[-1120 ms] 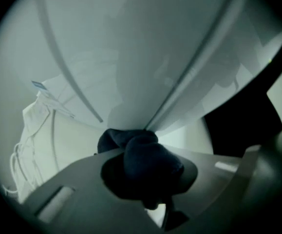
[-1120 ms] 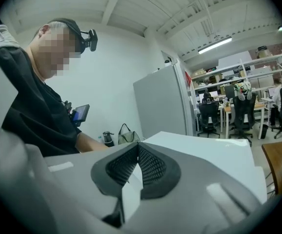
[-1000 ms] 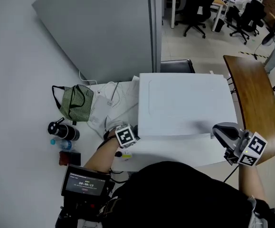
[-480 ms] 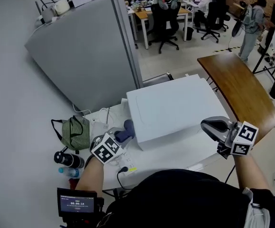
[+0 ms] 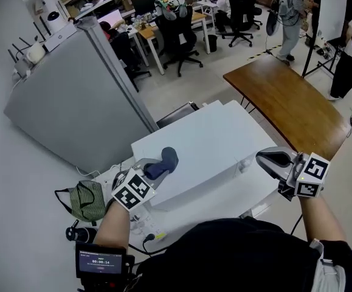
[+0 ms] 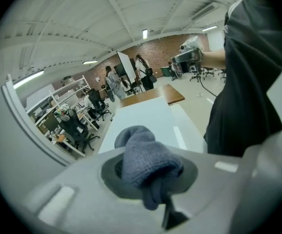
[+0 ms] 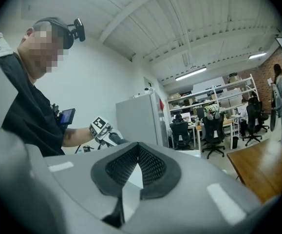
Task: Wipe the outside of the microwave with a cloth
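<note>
Two hand-held grippers in play, one working and one idle.

Left hand-held gripper point(image 5: 146, 174): jaws clamped on the grey cloth point(image 5: 162, 160), which bulges out in front of the tips as a rounded wad. My guess is that bunching it like this puts a soft pad ahead of the jaws, so fabric rather than plastic meets the casing. The left gripper view shows the same wad point(image 6: 148, 160) with the white top panel stretching away beyond it.

Microwave point(image 5: 206, 142): stands on the white tabletop point(image 5: 242, 194) and covers most of it. The cloth sits over the microwave's top panel, at the end nearer the tabletop's left edge. I cannot confirm actual contact with the panel.

Right hand-held gripper point(image 5: 268, 159): jaws together, nothing between them, only white surface visible past the pads in the right gripper view point(image 7: 138, 172). It hangs off the tabletop's right edge, level with the microwave's right side. I judge it is parked there to stay clear of the wiping path.

Change from half a second ago: the cloth was low against the microwave's left side wall; it has now come up over the top panel. The right hand-held gripper has barely shifted.
</note>
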`<state>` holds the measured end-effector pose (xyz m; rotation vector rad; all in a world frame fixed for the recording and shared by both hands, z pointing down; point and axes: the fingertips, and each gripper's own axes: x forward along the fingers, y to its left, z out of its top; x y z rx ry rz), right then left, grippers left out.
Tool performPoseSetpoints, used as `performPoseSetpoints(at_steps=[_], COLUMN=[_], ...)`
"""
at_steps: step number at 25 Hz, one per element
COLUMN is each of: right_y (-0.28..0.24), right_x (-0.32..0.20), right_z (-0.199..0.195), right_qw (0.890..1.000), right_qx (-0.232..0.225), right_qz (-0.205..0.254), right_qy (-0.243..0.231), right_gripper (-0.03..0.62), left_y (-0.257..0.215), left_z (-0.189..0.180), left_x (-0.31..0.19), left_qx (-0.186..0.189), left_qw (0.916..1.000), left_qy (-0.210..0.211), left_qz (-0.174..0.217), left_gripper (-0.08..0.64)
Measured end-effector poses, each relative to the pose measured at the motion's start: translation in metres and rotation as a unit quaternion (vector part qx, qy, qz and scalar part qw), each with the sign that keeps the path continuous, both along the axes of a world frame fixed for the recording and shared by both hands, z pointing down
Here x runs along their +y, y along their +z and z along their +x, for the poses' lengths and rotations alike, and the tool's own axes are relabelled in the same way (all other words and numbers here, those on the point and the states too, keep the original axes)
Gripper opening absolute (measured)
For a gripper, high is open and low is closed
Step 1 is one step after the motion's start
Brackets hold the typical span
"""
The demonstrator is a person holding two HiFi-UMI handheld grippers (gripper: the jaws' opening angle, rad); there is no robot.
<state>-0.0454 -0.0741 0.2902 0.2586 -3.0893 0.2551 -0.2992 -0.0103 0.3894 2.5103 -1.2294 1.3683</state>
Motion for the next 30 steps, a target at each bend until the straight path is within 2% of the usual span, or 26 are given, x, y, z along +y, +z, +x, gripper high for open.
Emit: performPoseSetpoints(at_steps=[3, 8, 10, 12, 14, 16, 18, 20, 22, 23, 26, 30], right_y=[0.027, 0.068, 0.077, 0.086, 0.096, 0.108, 0.122, 0.137, 0.153, 0.161, 0.186, 0.213], right_x=[-0.058, -0.162, -0.192, -0.216, -0.233, -0.239, -0.237, -0.236, -0.241, -0.243, -0.241, -0.237], right_z=[0.025, 0.049, 0.061, 0.077, 0.097, 0.121, 0.147, 0.172, 0.196, 0.207, 0.236, 0.269], right_qw=[1.000, 0.997, 0.996, 0.996, 0.995, 0.995, 0.992, 0.990, 0.989, 0.988, 0.984, 0.974], right_qx=[-0.014, -0.030, -0.034, -0.041, -0.047, -0.056, -0.065, -0.066, -0.062, -0.059, -0.054, -0.050], right_qz=[-0.004, -0.051, -0.054, -0.056, -0.060, -0.079, -0.104, -0.121, -0.128, -0.132, -0.150, -0.182], right_qy=[-0.011, -0.044, -0.054, -0.060, -0.056, -0.037, -0.004, 0.024, 0.041, 0.049, 0.079, 0.127], right_gripper=[0.005, 0.005, 0.005, 0.005, 0.005, 0.005, 0.005, 0.005, 0.005, 0.005, 0.005, 0.005], left_y=[-0.002, -0.008, -0.008, -0.001, 0.012, 0.037, 0.072, 0.109, 0.149, 0.169, 0.221, 0.272], left_z=[0.020, 0.064, 0.088, 0.112, 0.135, 0.150, 0.156, 0.161, 0.161, 0.157, 0.137, 0.108], left_x=[-0.062, -0.174, -0.220, -0.267, -0.308, -0.339, -0.357, -0.370, -0.380, -0.381, -0.367, -0.349], left_qx=[-0.021, 0.018, 0.011, -0.018, -0.063, -0.127, -0.188, -0.229, -0.267, -0.287, -0.333, -0.382], left_qw=[0.9997, 0.9992, 0.9991, 0.9984, 0.9942, 0.9809, 0.9559, 0.9283, 0.9019, 0.8859, 0.8265, 0.7383], left_qy=[-0.005, -0.015, -0.003, 0.016, 0.046, 0.083, 0.123, 0.154, 0.168, 0.170, 0.165, 0.164], left_qz=[-0.010, -0.032, -0.040, -0.051, -0.075, -0.122, -0.189, -0.249, -0.295, -0.322, -0.423, -0.531], left_gripper=[0.057, 0.057, 0.057, 0.057, 0.057, 0.057, 0.057, 0.057, 0.057, 0.057, 0.057, 0.055])
